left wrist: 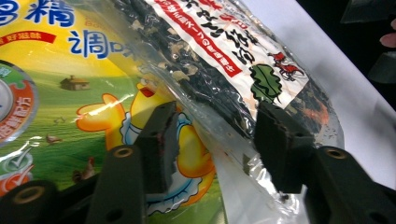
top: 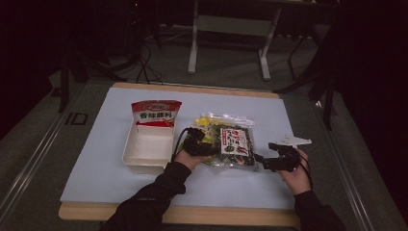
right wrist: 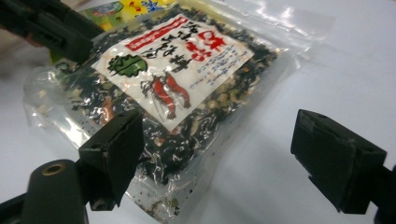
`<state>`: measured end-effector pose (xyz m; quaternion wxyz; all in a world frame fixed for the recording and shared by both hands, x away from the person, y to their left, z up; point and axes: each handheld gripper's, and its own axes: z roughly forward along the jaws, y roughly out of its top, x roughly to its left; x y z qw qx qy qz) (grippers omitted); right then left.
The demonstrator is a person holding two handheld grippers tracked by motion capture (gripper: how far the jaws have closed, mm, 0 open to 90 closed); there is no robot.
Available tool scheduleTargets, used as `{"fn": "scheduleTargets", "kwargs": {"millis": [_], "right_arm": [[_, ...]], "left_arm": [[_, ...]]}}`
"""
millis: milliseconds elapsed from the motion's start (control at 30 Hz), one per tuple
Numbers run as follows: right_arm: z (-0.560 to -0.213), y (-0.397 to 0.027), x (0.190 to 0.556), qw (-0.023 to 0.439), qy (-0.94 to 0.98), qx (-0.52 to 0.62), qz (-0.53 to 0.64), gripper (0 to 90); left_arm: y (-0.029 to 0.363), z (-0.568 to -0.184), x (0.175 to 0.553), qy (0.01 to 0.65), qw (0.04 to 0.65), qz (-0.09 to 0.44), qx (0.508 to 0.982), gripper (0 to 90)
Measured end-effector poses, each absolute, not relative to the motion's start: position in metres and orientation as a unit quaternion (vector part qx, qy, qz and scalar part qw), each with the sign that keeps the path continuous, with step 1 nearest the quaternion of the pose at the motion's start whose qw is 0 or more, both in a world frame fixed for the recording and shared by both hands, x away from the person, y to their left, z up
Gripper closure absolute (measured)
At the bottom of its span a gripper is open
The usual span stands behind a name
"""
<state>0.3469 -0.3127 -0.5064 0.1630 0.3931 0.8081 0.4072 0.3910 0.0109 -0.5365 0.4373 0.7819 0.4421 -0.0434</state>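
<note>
A clear bag of dark dried seaweed (top: 233,142) (left wrist: 224,56) (right wrist: 177,79) with a white and red label lies flat on the white mat, partly over a yellow packet (top: 206,122) (left wrist: 70,93) (right wrist: 121,7). My left gripper (top: 201,140) (left wrist: 219,144) is low at the bag's left edge. One of its jaws rests over the yellow packet and the other over the clear bag, with the bag's sealed edge running between them; the pads do not press it. My right gripper (top: 262,161) (right wrist: 233,158) stands wide open at the bag's near right corner, which lies beside its left jaw.
A white tray (top: 144,161) sits left of the bags, with a red and white packet (top: 156,113) standing against its far end. The white mat (top: 250,185) has bare room near the front and right. Dark floor and a table frame (top: 192,53) lie beyond.
</note>
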Motion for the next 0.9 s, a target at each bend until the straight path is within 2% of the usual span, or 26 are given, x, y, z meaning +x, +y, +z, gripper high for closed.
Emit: {"fn": "scheduleTargets", "kwargs": {"millis": [300,400,533,600,667,767,900], "right_arm": [[-0.520,-0.306,0.351,0.131,0.817,0.395,0.399,17.0],[-0.519,-0.306,0.351,0.131,0.815,0.397,0.400,17.0],[-0.515,-0.308,0.351,0.124,0.816,0.389,0.409,9.8],[-0.514,-0.308,0.352,0.112,0.813,0.393,0.414,9.6],[-0.513,-0.307,0.351,0.126,0.811,0.399,0.410,9.6],[-0.513,-0.309,0.352,0.120,0.809,0.397,0.416,12.3],[-0.512,-0.310,0.354,0.112,0.805,0.402,0.421,14.1]], "left_arm": [[0.007,-0.538,0.393,0.451,0.424,-0.063,0.783,69.5],[0.007,-0.538,0.392,0.451,0.425,-0.060,0.783,72.2],[0.007,-0.534,0.385,0.433,0.450,-0.043,0.780,76.2],[0.008,-0.531,0.381,0.424,0.461,-0.038,0.779,78.4],[0.007,-0.527,0.377,0.407,0.466,-0.024,0.785,80.5],[0.006,-0.522,0.371,0.390,0.473,-0.011,0.789,81.9],[0.008,-0.521,0.366,0.379,0.484,-0.018,0.788,83.2]]}}
